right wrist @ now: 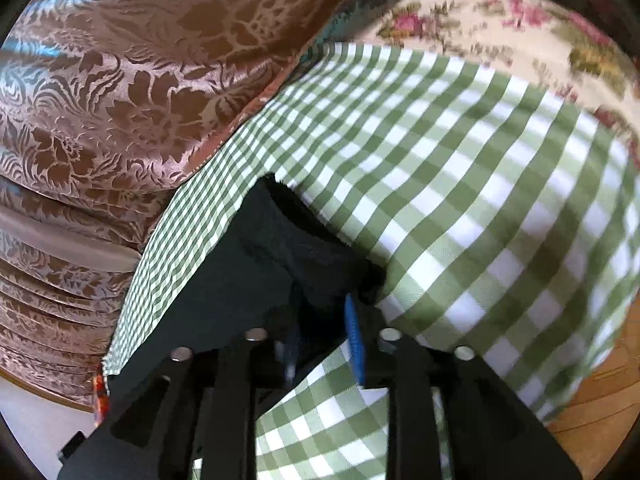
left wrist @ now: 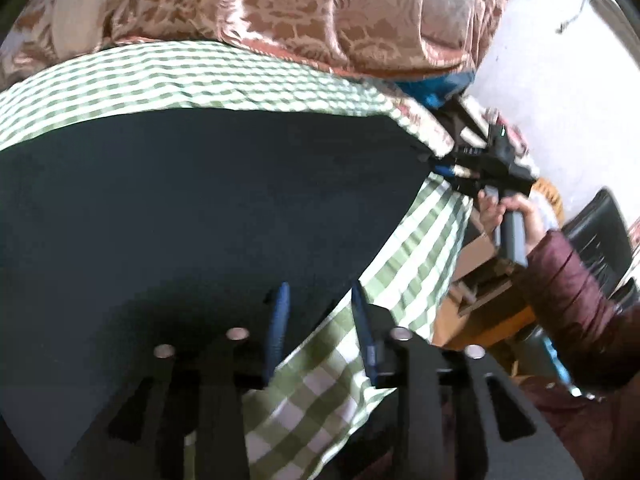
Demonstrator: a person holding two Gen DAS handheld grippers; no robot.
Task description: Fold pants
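Pants (left wrist: 192, 208) spread flat on checked cloth (left wrist: 168, 76). Left gripper (left wrist: 320, 312) fingers parted, straddling near edge, nothing held. Right gripper (right wrist: 320, 320) fingers pinched on far corner. Fabric judged soft, limp, light; best gripped at corners.

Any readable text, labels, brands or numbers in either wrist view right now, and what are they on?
None. The black pants, green checked cloth, brown damask fabric and floral cover show patterns only. The right tool, seen from the left wrist view, is too blurred to show any marking.

No readable text, label, brand or number shows anywhere.
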